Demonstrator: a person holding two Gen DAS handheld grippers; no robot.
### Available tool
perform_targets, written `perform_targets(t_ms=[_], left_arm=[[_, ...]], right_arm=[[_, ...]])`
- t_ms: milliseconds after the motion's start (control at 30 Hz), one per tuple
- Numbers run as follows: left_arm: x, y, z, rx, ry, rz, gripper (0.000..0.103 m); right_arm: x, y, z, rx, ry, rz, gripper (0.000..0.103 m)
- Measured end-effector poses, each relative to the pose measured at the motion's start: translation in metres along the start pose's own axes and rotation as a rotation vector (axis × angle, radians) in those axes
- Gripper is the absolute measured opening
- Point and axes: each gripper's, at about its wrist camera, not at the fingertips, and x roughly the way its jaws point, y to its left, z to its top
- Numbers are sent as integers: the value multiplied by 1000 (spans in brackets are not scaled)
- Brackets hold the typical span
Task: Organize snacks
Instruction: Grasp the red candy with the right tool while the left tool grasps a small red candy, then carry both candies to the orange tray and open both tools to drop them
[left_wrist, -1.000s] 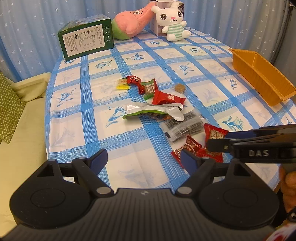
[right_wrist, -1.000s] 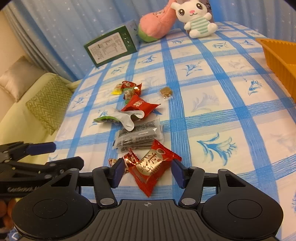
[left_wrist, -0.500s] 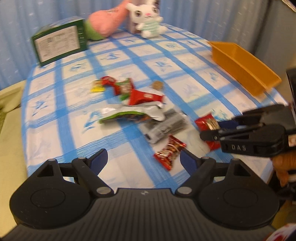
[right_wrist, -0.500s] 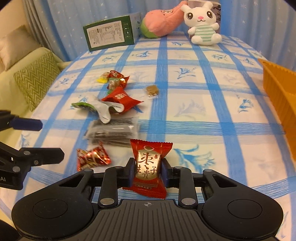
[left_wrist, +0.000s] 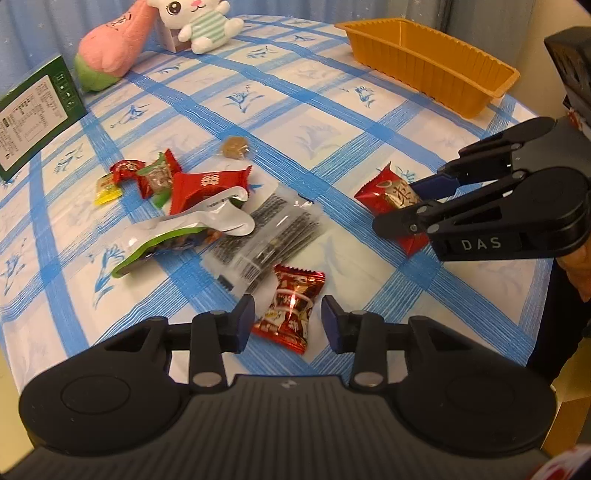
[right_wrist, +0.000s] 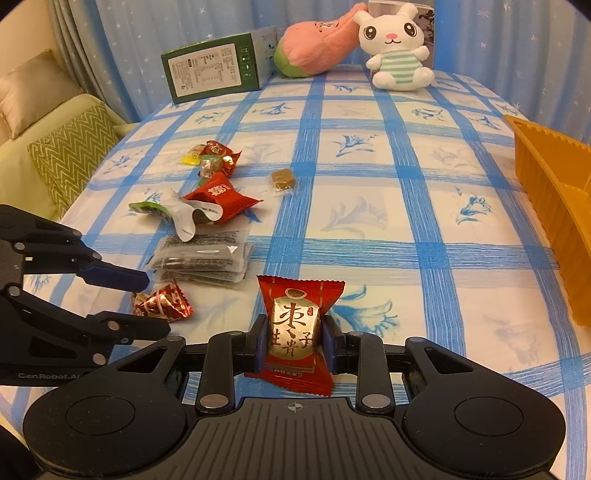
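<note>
Big table w/ a blue-check tablecloth (right_wrist: 369, 206), plush toys and a green box parked at the far edge, prob just out of the way. Orange tray (left_wrist: 428, 62) sits far right w/ nothing visible in it, so I'm guessing that's where the snacks are meant to end up.

Snack pile (left_wrist: 207, 214) is in the middle-left: an opened green-edged foil pouch, clear packs of dark sticks, a few red wrappers, one small brown candy off by itself.

Right gripper (right_wrist: 293, 341) is clenched on a red date snack (right_wrist: 295, 325), pads squeezing its sides so the gold label faces up. From the left cam the packet looks like it's off the cloth, near right side of the table, tho I can't be 100% sure it's fully clear. Tray is well apart from it, further right/far.

Left gripper (left_wrist: 288, 317) is released, jaws spread either side of a small red candy (left_wrist: 291, 302) lying flat on the cloth at the near edge, just below the stick packs. Fingers aren't touching it afaict. Looks lined up for a pinch across the wrapper's narrow width, which makes sense since crinkly foil slips otherwise.
</note>
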Motion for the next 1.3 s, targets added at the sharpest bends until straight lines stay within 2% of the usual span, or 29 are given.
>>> perform_targets(t_ms=[67,133,400,733,933,1100,1300], left_arm=[[3,-2,2,9,7,-1,32],[5,-2,5,-7,13,-8,21],[0,-10,10,-96,19,31,18],[-22,-31,38,-217,-42,69,18],[-27,-66,78,-240,-103,63,18],[-17,-107,124,-239,-162,28,18],[7,-154,178,-227,-194,-12,17]], right_arm=[[1,-2,0,-2,-2,-1,31],[2,-3,0,-5,-5,2,31],[1,-3,-1,-38,-23,8,29],[-36,-26,0,-4,-89,2,27],[-74,-68,9,46,-149,-47,27],[-108,-124,20,99,-191,-103,27],[-136,-195,33,155,-200,-169,27]])
